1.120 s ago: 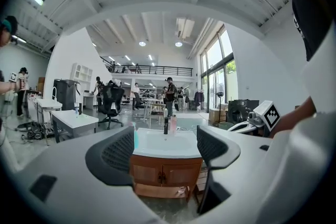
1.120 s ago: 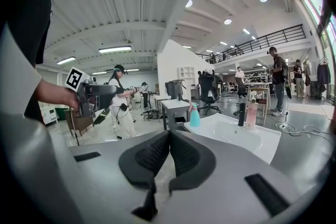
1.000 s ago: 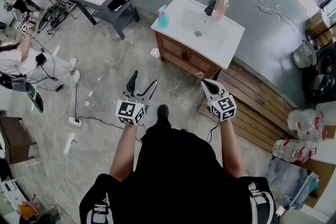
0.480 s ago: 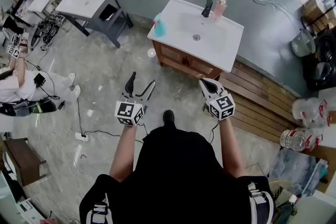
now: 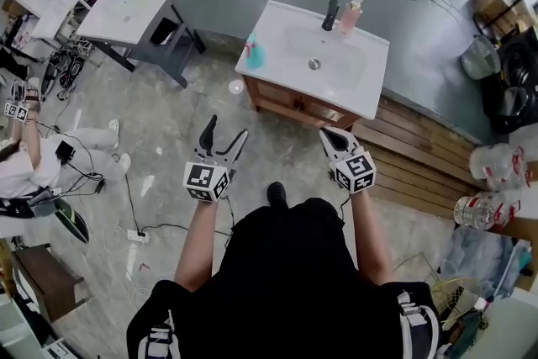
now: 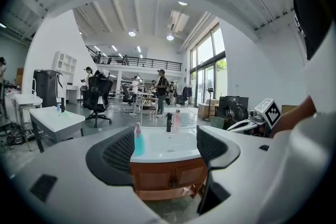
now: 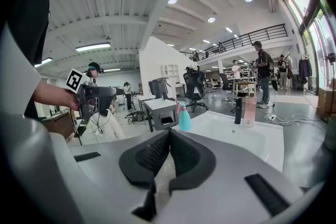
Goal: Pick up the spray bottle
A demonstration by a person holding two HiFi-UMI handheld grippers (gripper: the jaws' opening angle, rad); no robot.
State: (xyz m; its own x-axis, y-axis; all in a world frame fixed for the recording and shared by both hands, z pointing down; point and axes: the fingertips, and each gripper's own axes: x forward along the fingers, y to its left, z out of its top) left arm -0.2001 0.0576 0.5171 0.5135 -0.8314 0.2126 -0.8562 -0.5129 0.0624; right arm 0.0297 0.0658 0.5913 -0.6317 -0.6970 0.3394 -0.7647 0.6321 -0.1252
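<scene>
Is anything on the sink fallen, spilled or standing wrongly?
Nothing stands out. The spray bottle stands upright at the left corner of the sink, and the pink bottle stands upright beside the faucet.

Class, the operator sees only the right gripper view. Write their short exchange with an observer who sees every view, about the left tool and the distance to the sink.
Operator: Is the left tool open?
Observer: Yes. The left gripper view shows its jaws wide apart, empty, the spray bottle far beyond them.
Operator: Are we at the sink?
Observer: No. The head view shows floor between the person's shoe and its cabinet.
</scene>
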